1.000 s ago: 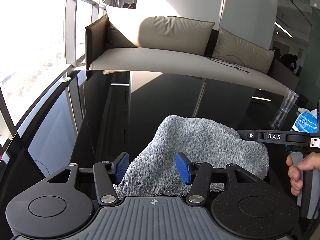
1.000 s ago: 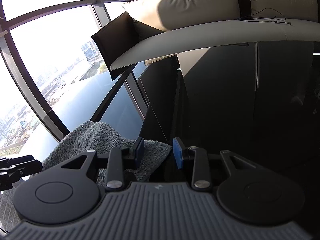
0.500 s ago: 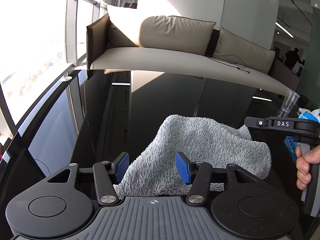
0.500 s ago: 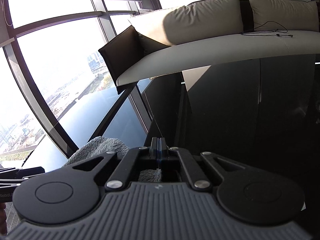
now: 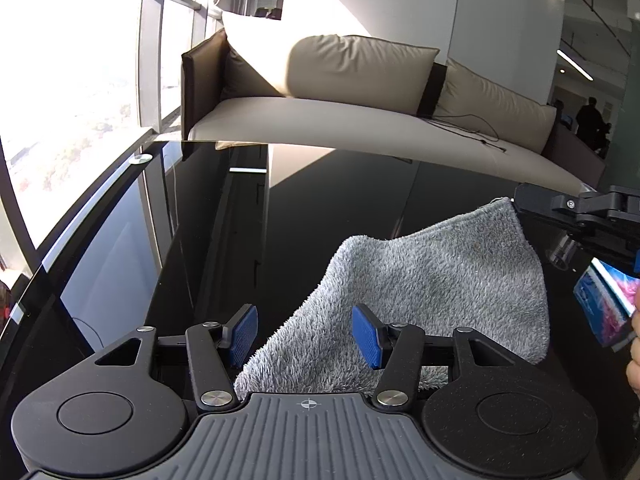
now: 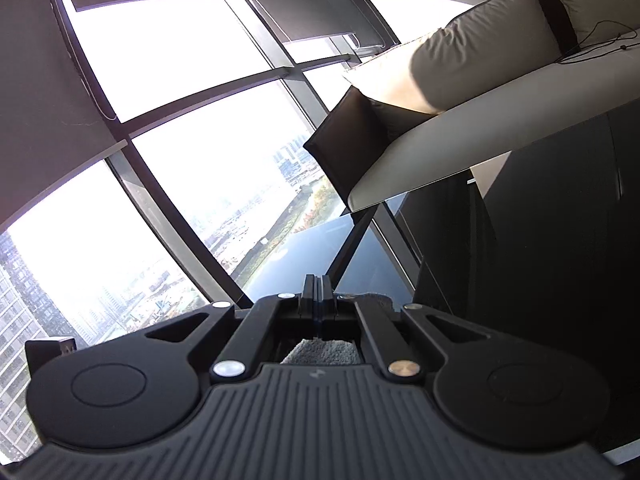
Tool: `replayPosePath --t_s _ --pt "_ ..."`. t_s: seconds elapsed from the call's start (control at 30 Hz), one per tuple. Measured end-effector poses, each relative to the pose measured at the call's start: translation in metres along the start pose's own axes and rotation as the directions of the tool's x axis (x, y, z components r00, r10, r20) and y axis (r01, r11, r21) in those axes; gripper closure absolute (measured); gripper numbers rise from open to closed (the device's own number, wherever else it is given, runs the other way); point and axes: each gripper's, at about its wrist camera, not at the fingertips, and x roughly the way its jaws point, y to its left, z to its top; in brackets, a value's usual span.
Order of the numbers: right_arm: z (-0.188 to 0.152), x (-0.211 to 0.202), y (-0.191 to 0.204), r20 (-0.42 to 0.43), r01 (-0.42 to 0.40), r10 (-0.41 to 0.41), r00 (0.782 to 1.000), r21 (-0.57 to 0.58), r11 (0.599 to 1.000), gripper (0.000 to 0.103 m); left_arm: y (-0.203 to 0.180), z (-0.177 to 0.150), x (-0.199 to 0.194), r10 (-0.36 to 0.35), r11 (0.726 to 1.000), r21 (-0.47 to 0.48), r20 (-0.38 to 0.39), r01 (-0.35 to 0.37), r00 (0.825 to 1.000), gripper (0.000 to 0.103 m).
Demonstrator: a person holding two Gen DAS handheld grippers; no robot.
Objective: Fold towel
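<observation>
Overhead, right tool (image 6: 317, 297) pinches the grey towel's (image 5: 424, 280) raised corner; left tool (image 5: 305, 336) gapes, no lettering legible.

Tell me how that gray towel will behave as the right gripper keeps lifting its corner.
Probably floppy: the towel sags from the corner pinched by the right gripper down to the table. It looks light, since one pinch raises that much. The fluffy pile likely grips the pads, but the near edge may drag on the glossy top while the left gripper stays open.
</observation>
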Motion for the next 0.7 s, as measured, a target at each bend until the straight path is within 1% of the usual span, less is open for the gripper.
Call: replayPosePath --t_s 0.03,0.13,0.27,0.3,0.33,0.37,0.4,0.47,0.5,0.57,0.63,0.67,0.7 --pt "-0.001 0.001 0.006 -0.024 -0.035 0.035 0.999 0.002 0.999 0.103 0.004 0.001 0.0 0.005 1.0 -0.012 0.002 -0.005 1.0 0.054" --pt "-0.012 0.004 0.018 -0.105 -0.098 0.099 0.99 0.01 0.995 0.103 0.016 0.003 -0.002 0.024 0.998 -0.05 0.006 -0.024 1.0 0.053" --pt "-0.03 0.002 0.036 -0.194 -0.135 0.129 0.973 -0.018 0.991 0.103 0.029 0.006 -0.003 0.039 0.996 -0.086 0.009 -0.038 0.999 0.053" --pt "-0.033 0.004 0.041 -0.206 -0.124 0.112 0.972 -0.047 0.991 0.103 0.03 0.006 -0.004 0.038 0.995 -0.092 0.009 -0.037 0.999 0.053" --pt "-0.034 0.003 0.045 -0.2 -0.101 0.083 0.976 -0.083 0.991 0.103 0.031 0.006 -0.004 0.036 0.995 -0.094 0.007 -0.035 0.999 0.053" --pt "-0.034 0.001 0.047 -0.175 -0.07 0.049 0.983 -0.116 0.991 0.103 0.031 0.006 -0.004 0.036 0.995 -0.092 0.007 -0.035 0.999 0.053" --pt "-0.033 -0.001 0.047 -0.149 -0.03 0.008 0.989 -0.145 0.989 0.103 0.03 0.006 -0.004 0.034 0.996 -0.088 0.006 -0.034 0.999 0.053" --pt "-0.032 0.004 0.045 -0.133 0.055 -0.084 0.988 -0.209 0.976 0.103 0.029 0.006 -0.004 0.031 0.996 -0.078 0.006 -0.031 0.999 0.053" --pt "-0.032 0.007 0.043 -0.126 0.097 -0.13 0.983 -0.241 0.966 0.102 0.028 0.007 -0.004 0.03 0.997 -0.074 0.005 -0.03 1.0 0.053" --pt "-0.035 0.013 0.04 -0.137 0.153 -0.197 0.971 -0.281 0.948 0.1 0.027 0.007 -0.003 0.029 0.997 -0.074 0.002 -0.028 1.0 0.053" --pt "-0.041 0.018 0.041 -0.145 0.199 -0.261 0.954 -0.343 0.918 0.094 0.027 0.006 -0.003 0.026 0.997 -0.07 0.001 -0.026 1.0 0.052" --pt "-0.044 0.019 0.041 -0.146 0.212 -0.282 0.948 -0.369 0.905 0.092 0.027 0.005 -0.003 0.025 0.997 -0.068 0.0 -0.025 1.0 0.051" --pt "-0.046 0.02 0.042 -0.138 0.227 -0.303 0.943 -0.398 0.889 0.086 0.027 0.005 -0.003 0.026 0.997 -0.067 -0.001 -0.026 1.0 0.05"
